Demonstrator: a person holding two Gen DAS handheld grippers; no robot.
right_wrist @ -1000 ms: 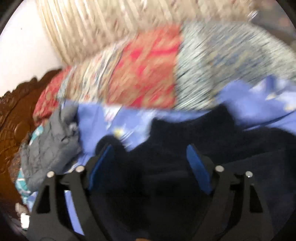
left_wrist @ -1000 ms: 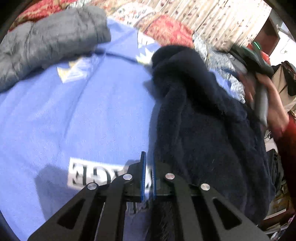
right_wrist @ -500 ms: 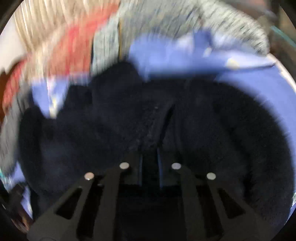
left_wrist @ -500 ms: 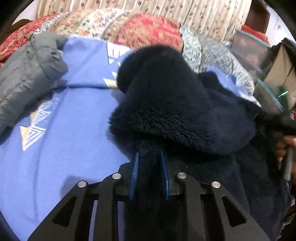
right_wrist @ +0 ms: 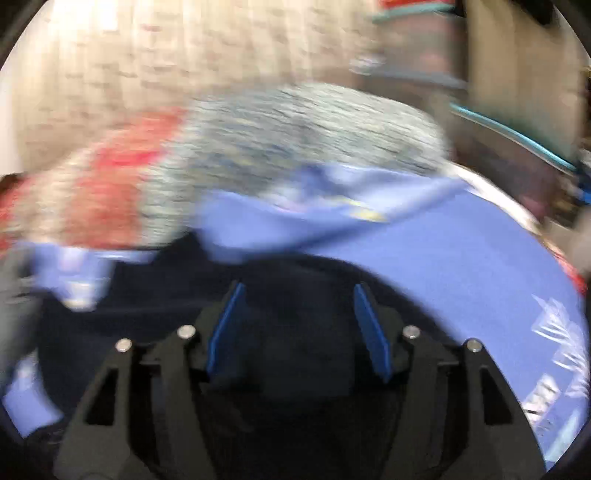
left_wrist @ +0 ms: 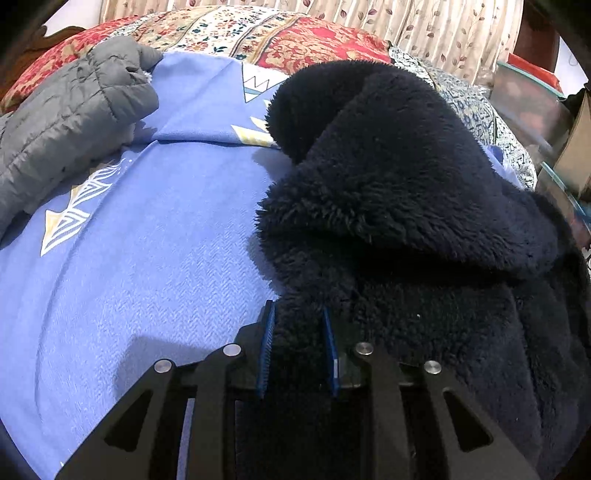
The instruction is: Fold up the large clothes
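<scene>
Pinching a thick ridge of dark pile between its two blue pads, the left gripper (left_wrist: 298, 350) is clenched on the navy fleece garment (left_wrist: 406, 206) at its near left edge; the fabric fills the narrow gap between the pads and bulges above them. The right gripper (right_wrist: 299, 328) has its blue pads spread wide with nothing caught between them, hovering over the same dark cloth (right_wrist: 295, 369), though that view is smeared by motion blur. The garment is a deep navy, almost black, with a shaggy, curly nap. One part of it is flopped back over the rest as a rounded, drooping fold, casting shadow on the layer beneath, and a rounded lobe pokes out at the far end. It lies on the right side of a periwinkle blue blanket (left_wrist: 129, 258) printed with pale triangle motifs, which covers the bed. A grey quilted jacket (left_wrist: 70, 122) sits crumpled at the blanket's far left, well apart from the fleece. Behind lie red and floral patterned pillows (left_wrist: 258, 33) and a leaf-print curtain (left_wrist: 424, 26).
</scene>
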